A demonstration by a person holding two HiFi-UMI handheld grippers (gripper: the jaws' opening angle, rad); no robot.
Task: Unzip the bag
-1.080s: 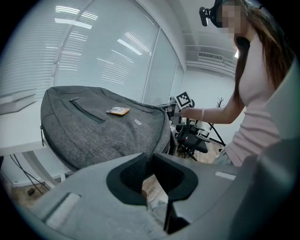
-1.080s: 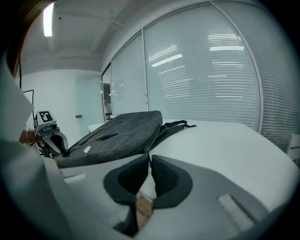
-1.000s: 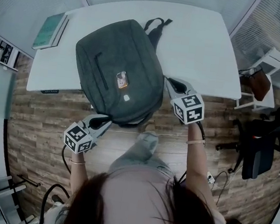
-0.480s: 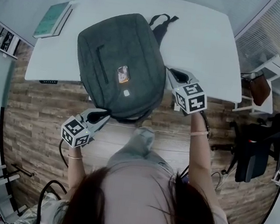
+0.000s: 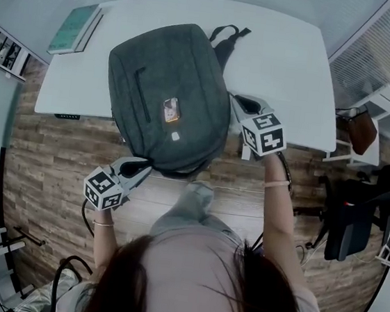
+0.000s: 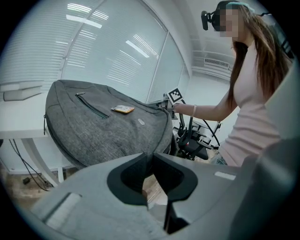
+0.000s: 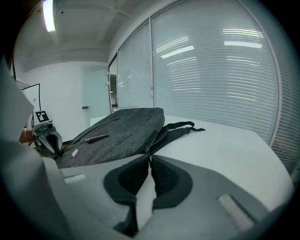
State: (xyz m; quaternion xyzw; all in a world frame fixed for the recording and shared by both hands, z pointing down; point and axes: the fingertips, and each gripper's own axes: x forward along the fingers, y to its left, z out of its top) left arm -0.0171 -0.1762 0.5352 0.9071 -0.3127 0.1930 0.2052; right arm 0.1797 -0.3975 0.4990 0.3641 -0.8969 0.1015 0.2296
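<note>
Just tightened the jaws of the left gripper [image 5: 145, 166] onto the near edge of the bag [image 5: 164, 71] and slid the right gripper [image 5: 234, 99], jaws pinched on the zip pull [image 7: 147, 150], slightly along, so barely into unzipping.

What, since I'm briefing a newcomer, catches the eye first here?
A large grey backpack lies flat on the white table, its near end overhanging the edge. The left gripper pinches that end; the right gripper is closed on the zipper pull at its side.
</note>
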